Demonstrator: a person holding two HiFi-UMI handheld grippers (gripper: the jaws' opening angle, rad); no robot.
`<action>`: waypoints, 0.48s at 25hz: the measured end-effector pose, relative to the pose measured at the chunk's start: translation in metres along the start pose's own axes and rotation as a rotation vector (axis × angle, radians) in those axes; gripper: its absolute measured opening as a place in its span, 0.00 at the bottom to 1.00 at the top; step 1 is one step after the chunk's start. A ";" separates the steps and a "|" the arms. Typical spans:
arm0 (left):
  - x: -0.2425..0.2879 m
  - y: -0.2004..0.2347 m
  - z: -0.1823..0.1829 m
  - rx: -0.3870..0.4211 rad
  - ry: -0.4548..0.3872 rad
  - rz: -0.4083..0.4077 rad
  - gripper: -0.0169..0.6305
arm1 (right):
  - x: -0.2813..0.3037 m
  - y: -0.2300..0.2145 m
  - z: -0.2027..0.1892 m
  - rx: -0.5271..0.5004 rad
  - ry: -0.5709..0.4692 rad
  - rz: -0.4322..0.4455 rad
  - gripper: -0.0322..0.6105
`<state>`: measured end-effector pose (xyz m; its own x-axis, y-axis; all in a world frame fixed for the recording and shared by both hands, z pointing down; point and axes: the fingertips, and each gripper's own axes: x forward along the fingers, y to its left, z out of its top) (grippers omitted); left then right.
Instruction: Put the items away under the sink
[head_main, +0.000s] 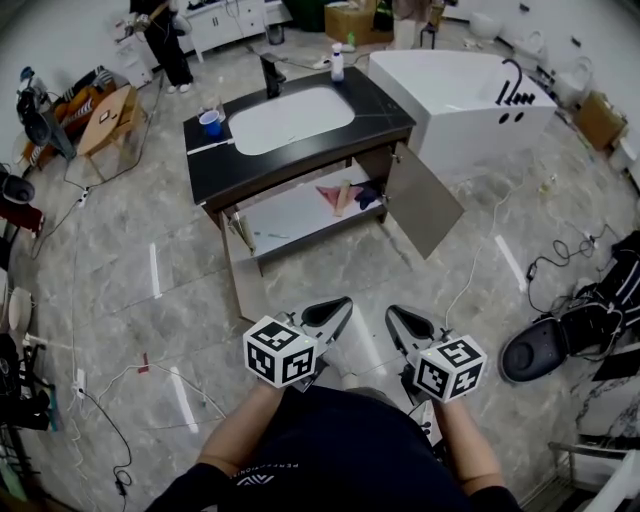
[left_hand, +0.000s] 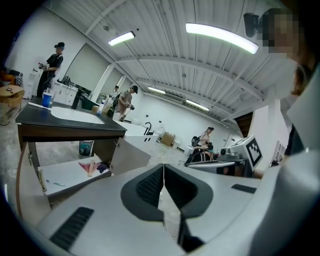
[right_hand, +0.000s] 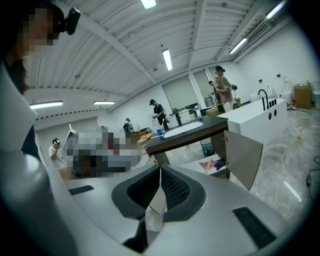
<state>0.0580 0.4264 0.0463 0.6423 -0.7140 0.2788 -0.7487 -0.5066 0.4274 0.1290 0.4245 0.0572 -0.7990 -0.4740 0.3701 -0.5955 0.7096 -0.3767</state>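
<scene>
So both claws were pinched fully together, nothing in either: left gripper (head_main: 333, 314) and right gripper (head_main: 403, 326) sat side by side, low by the body. The glossy black countertop (head_main: 300, 150) was well ahead of both. The blue cup (head_main: 211, 122), smooth and upright, stood at its left edge, so the left looked nearer to me. A slim white bottle (head_main: 338, 62) stood at the far edge. Some pink cloth (head_main: 331, 192) lay on the flat white shelf (head_main: 285, 220) underneath.
</scene>
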 end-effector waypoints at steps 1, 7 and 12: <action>0.002 0.000 0.000 -0.005 0.002 -0.004 0.04 | 0.001 -0.002 -0.001 0.002 0.004 0.002 0.11; 0.012 0.010 0.008 0.009 0.015 0.002 0.04 | 0.011 -0.016 0.009 0.014 0.004 0.005 0.11; 0.024 0.024 0.023 -0.021 -0.003 -0.035 0.04 | 0.029 -0.026 0.021 0.014 0.009 0.007 0.11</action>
<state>0.0523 0.3861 0.0434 0.6676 -0.6972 0.2611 -0.7221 -0.5209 0.4553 0.1196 0.3816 0.0592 -0.8021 -0.4646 0.3753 -0.5914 0.7054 -0.3907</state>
